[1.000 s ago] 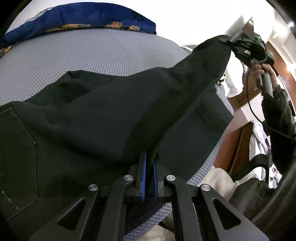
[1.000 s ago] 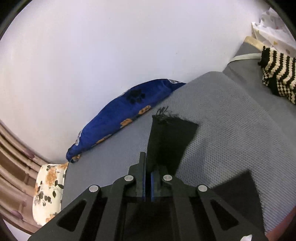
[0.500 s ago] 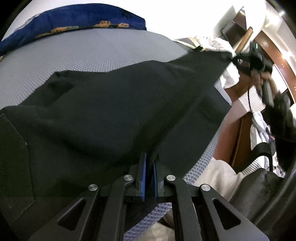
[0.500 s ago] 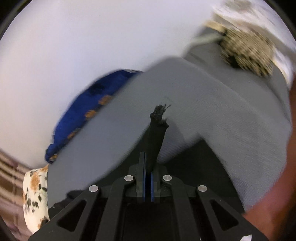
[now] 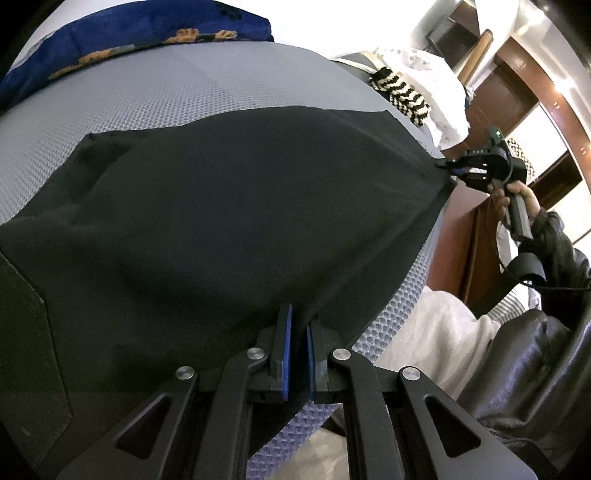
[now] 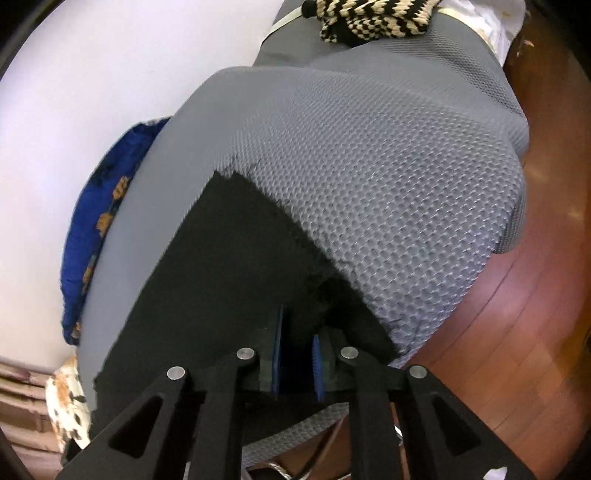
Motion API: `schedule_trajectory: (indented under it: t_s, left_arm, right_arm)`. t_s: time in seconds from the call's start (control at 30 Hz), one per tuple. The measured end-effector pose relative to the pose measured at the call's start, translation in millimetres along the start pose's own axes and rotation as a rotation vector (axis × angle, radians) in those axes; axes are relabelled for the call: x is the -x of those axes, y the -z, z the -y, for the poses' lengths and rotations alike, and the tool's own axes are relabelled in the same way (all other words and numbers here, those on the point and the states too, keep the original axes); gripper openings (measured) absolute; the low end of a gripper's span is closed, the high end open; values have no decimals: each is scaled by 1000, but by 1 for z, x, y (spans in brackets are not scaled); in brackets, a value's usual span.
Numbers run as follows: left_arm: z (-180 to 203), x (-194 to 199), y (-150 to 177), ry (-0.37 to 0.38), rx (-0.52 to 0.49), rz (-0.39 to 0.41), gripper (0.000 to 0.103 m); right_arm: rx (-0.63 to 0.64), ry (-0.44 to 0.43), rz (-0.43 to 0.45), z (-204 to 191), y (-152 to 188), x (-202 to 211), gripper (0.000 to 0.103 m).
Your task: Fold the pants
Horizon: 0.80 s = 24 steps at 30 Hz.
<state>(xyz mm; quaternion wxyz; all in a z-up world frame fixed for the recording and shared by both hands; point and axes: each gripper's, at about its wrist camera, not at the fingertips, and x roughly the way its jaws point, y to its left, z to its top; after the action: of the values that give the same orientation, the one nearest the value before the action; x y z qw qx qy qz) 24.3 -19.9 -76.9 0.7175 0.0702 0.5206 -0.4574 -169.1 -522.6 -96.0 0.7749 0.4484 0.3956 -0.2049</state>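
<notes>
The black pants (image 5: 229, 206) lie spread flat across the grey mesh mattress (image 5: 177, 92), covering most of the near part of it, with a patch pocket showing at the left edge of the left wrist view. The left gripper (image 5: 298, 332) sits at the near edge of the fabric, its blue-padded jaws pinched almost together on a fold of the cloth — a ridge of black rises right between them. Over at the far right corner of the garment, the right gripper (image 5: 456, 170) meets the hem, held by a hand (image 5: 515, 195) in a dark sleeve, with a cable trailing from the handle. From that gripper's own camera the right gripper (image 6: 298, 332) shows its jaws parting: there is a clear gap between the blue pads, and the frayed hem corner of the pants (image 6: 229, 266) lies in that gap, resting on the mattress (image 6: 388, 192) rather than squeezed. Behind the mattress a blue pillow with orange prints (image 5: 122, 40) leans along the white wall, and a black-and-cream striped knit (image 6: 373, 18) lies at the far end — well apart from the pants. Reddish wooden floor (image 6: 535, 295) shows beyond the mattress edge.
</notes>
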Motion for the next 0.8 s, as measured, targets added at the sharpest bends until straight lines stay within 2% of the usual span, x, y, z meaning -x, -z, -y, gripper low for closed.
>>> schedule_trajectory:
  t_s: [0.07,0.27,0.37,0.53,0.6,0.67,0.73,0.8]
  left_arm:
    - [1,0,-1,2,1,-2,7]
    - [7,6,1,22,-31,4,7]
    - [9,3,3,25,-58,-9,7]
    - [6,-1,2,33,-33,-25,10]
    - [5,1,2,35,-11,-29,15]
    - [5,6,1,32,5,-24,24]
    - [4,18,3,30,16,1,42]
    - [0,37,4,15,26,60,45]
  right_arm:
    - [22,-1,1,1,0,4,4]
    - [61,18,75,-5,13,28,2]
    - [36,37,56,2,17,22,2]
    - [22,77,37,8,20,13,1]
    - [31,102,32,4,18,17,8]
    - [52,186,54,-3,16,26,31]
    - [71,221,105,-10,13,40,33]
    - [125,236,134,-28,10,49,33]
